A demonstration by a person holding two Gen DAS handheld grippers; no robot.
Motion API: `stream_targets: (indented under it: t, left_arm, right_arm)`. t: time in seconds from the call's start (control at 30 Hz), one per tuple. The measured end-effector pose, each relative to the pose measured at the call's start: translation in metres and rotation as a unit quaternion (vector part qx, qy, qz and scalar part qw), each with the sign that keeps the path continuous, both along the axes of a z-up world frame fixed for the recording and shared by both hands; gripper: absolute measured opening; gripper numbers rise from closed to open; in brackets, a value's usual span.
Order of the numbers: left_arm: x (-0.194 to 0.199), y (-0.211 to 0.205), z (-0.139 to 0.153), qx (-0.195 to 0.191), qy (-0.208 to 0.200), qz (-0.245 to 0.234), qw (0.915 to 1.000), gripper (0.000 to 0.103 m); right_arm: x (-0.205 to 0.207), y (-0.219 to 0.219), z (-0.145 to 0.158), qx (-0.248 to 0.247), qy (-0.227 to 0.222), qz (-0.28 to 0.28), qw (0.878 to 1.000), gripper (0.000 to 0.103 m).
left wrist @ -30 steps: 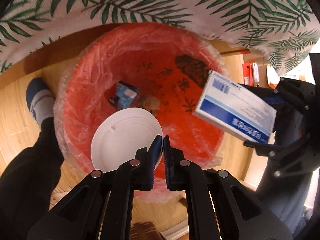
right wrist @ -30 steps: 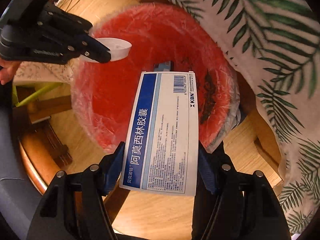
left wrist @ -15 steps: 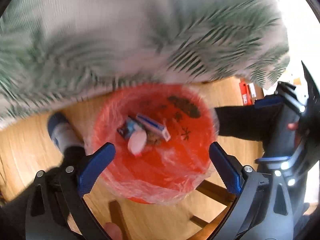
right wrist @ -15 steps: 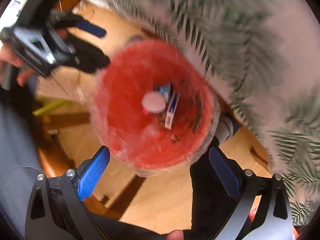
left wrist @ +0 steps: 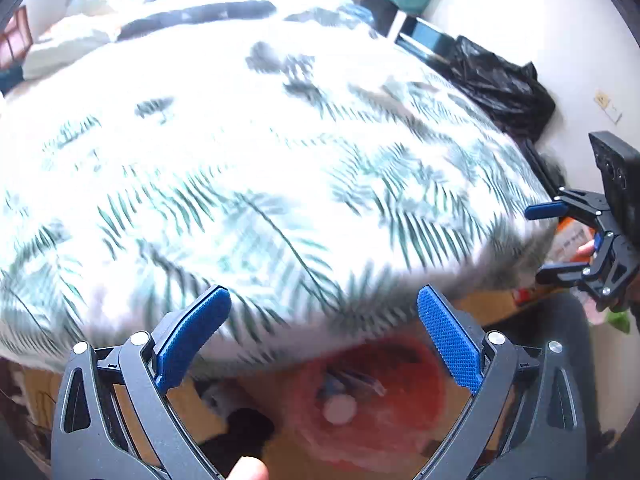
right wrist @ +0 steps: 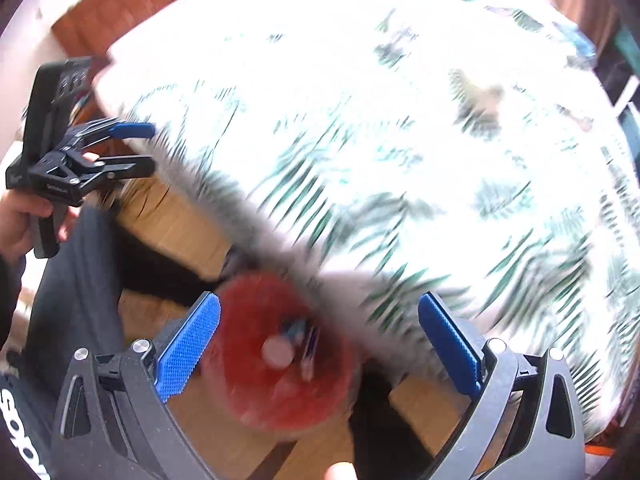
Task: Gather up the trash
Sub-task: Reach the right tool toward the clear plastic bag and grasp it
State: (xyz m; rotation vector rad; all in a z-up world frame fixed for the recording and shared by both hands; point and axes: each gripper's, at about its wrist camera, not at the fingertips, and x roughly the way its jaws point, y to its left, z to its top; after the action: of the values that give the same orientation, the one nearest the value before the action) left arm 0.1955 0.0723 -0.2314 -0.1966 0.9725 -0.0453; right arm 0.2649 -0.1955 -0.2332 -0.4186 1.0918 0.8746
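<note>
both views are smeared by motion. the leaf-print cloth loses its pattern to streaks towards its near edge, and its far side burns out to white in the glare. the red bin is soft in both views; in the left wrist view the cloth's edge hides its far rim. the things inside it are blurred: a pale round disc and a bluish box can be made out, nothing finer. the clutter beyond the cloth, past a black bag, is too washed out to name. a fingertip is cut off by the bottom edge.
</note>
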Motion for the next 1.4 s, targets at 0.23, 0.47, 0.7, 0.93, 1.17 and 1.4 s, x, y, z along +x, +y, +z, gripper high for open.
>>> stream_targets:
  t: [0.23, 0.47, 0.7, 0.93, 1.17, 1.4]
  left_arm:
    - [0.059, 0.064, 0.024, 0.050, -0.017, 0.052, 0.9973, 0.097]
    - [0.124, 0.095, 0.022, 0.106, -0.022, 0.037, 0.9935, 0.097]
    - [0.186, 0.133, 0.014, 0.120, -0.036, 0.055, 0.9906, 0.097]
    - [0.248, 0.167, -0.006, 0.137, -0.021, 0.069, 0.9880, 0.097]
    - [0.292, 0.192, -0.034, 0.126, 0.012, 0.069, 0.9896, 0.097]
    - [0.310, 0.211, -0.053, 0.094, 0.036, 0.073, 0.9922, 0.080]
  right_arm:
    - [0.067, 0.009, 0.020, 0.029, -0.039, -0.069, 0.996, 0.098]
    - [0.137, 0.023, 0.027, 0.035, -0.054, -0.114, 0.991, 0.098]
    - [0.199, 0.041, 0.025, 0.041, -0.066, -0.156, 0.985, 0.098]
    - [0.257, 0.067, 0.020, 0.028, -0.094, -0.182, 0.978, 0.098]
    - [0.310, 0.089, 0.011, 0.021, -0.094, -0.209, 0.973, 0.098]
    - [0.342, 0.106, -0.001, 0.010, -0.086, -0.209, 0.974, 0.098]
